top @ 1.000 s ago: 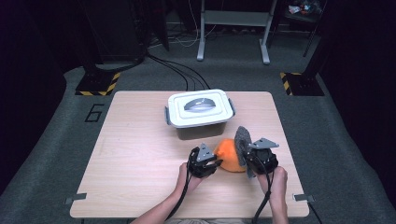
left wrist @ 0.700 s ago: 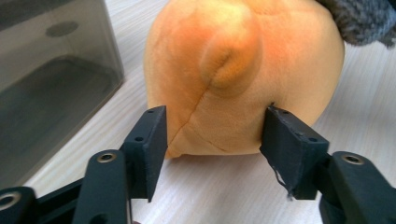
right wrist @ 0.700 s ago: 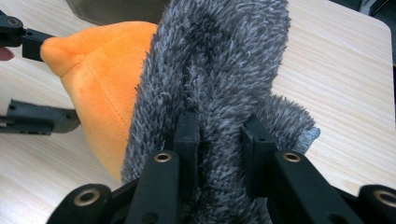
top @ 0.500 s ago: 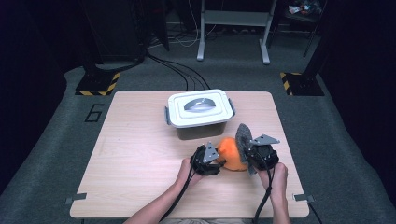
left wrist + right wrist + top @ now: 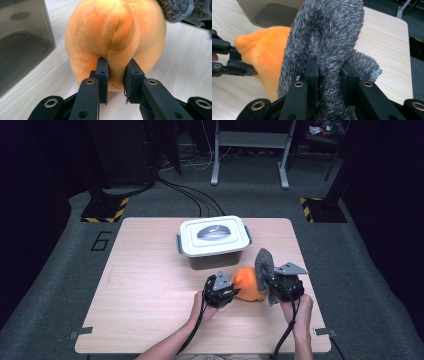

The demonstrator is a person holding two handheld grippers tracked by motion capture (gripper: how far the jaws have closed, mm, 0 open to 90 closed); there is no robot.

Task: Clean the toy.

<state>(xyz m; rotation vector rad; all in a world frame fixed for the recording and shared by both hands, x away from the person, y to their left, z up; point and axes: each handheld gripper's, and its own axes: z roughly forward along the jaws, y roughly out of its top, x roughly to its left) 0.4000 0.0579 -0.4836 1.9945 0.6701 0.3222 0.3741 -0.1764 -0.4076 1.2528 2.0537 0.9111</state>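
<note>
From above, the orange plush toy [image 5: 248,283] lies on the wooden table [image 5: 145,285] just in front of the lidded plastic box [image 5: 212,241], between the two tools. The left tool [image 5: 226,287] meets the toy's left side; the right tool [image 5: 267,276] sits at its right, with a grey fuzzy cloth [image 5: 263,263] standing up from it, against the toy's right edge.

The left gripper view adds what the high view cannot resolve: the left tool [image 5: 116,71] pinches a fold of the orange plush toy [image 5: 115,32] between its jaws, with the box's smoky wall [image 5: 23,40] to one side and the grey cloth [image 5: 180,10] at the top corner.

The right gripper view shows the right tool [image 5: 329,72] pressed onto the grey fuzzy cloth [image 5: 327,37], which rises upright between the jaws and hides much of the toy [image 5: 268,55] behind it; the left tool [image 5: 247,68] shows at the toy's far end.

Both forearms come in from the table's near edge, the left hand [image 5: 202,306] angled toward the right, the right hand [image 5: 297,309] pointing nearly straight ahead.
</note>
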